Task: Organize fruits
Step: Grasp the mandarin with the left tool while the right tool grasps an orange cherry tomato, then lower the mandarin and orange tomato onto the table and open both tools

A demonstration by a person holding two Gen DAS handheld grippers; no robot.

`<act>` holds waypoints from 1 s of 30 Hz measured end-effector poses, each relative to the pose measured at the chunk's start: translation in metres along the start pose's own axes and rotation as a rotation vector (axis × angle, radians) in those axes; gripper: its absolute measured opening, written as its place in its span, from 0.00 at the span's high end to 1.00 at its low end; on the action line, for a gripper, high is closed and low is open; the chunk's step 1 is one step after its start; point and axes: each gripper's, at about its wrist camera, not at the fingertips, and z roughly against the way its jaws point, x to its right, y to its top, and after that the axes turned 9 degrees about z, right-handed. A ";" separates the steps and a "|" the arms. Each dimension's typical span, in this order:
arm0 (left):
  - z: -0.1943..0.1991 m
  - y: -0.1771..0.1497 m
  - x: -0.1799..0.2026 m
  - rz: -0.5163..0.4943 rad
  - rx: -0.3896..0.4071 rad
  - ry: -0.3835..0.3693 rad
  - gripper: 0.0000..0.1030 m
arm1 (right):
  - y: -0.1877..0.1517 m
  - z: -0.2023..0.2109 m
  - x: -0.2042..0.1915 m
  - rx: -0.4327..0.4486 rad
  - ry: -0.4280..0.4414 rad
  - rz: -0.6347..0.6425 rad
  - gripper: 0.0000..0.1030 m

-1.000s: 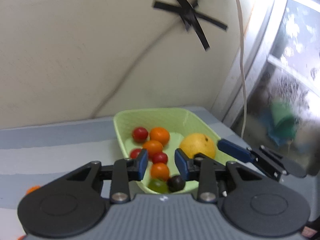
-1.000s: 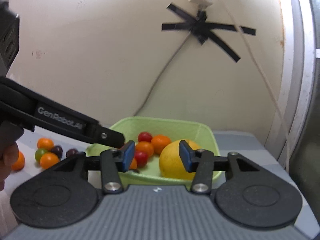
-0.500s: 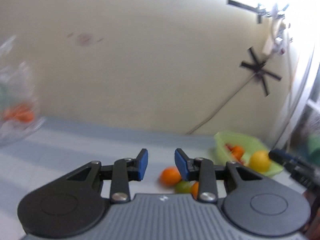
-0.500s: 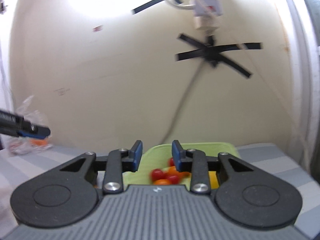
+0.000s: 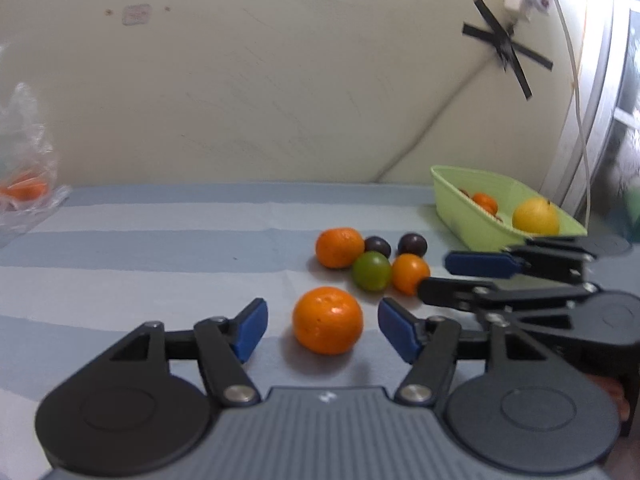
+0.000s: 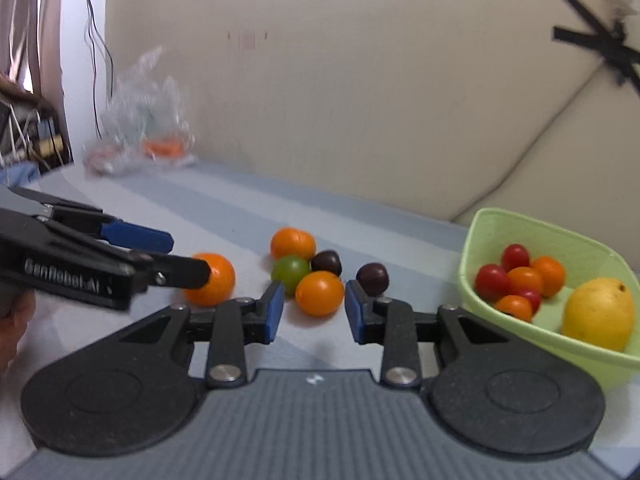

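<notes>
My left gripper (image 5: 322, 324) is open, its blue pads either side of a large orange (image 5: 328, 320) lying on the striped cloth, not touching it. My right gripper (image 6: 314, 306) is open around a small orange tomato (image 6: 319, 293), pads close beside it. Behind lie another orange (image 6: 293, 243), a green fruit (image 6: 291, 269) and two dark plums (image 6: 326, 262) (image 6: 372, 277). The green basket (image 6: 520, 346) at the right holds a yellow lemon (image 6: 600, 313), red tomatoes and small oranges. The right gripper also shows in the left wrist view (image 5: 460, 276), and the left gripper in the right wrist view (image 6: 176, 258).
A clear plastic bag (image 6: 140, 136) with something orange inside lies at the far left by the wall. A cream wall backs the table, with black tape and a white cable (image 5: 576, 92) at the right. The blue-striped cloth (image 5: 140, 248) stretches left of the fruit.
Both grippers have swung left from the basket to the loose fruit on the cloth and lowered. The left jaws have opened wider, now around the large orange; the right jaws bracket the small orange tomato.
</notes>
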 end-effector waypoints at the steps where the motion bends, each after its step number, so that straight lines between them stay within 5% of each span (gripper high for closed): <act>1: -0.003 -0.001 0.001 -0.007 -0.004 0.003 0.42 | 0.000 -0.005 -0.001 -0.017 0.005 0.002 0.63; 7: -0.014 -0.005 0.002 0.004 -0.024 0.015 0.59 | -0.002 -0.026 0.006 -0.080 0.015 -0.015 0.63; 10: -0.012 -0.007 0.006 -0.004 -0.023 0.021 0.60 | -0.004 -0.028 0.005 -0.087 0.026 -0.022 0.66; 23: 0.016 -0.026 0.068 -0.038 -0.053 -0.210 0.60 | -0.052 0.074 0.001 -0.025 -0.054 -0.083 0.67; 30: 0.007 -0.047 0.097 -0.091 -0.107 -0.230 0.60 | -0.078 0.095 0.007 -0.068 -0.104 -0.123 0.67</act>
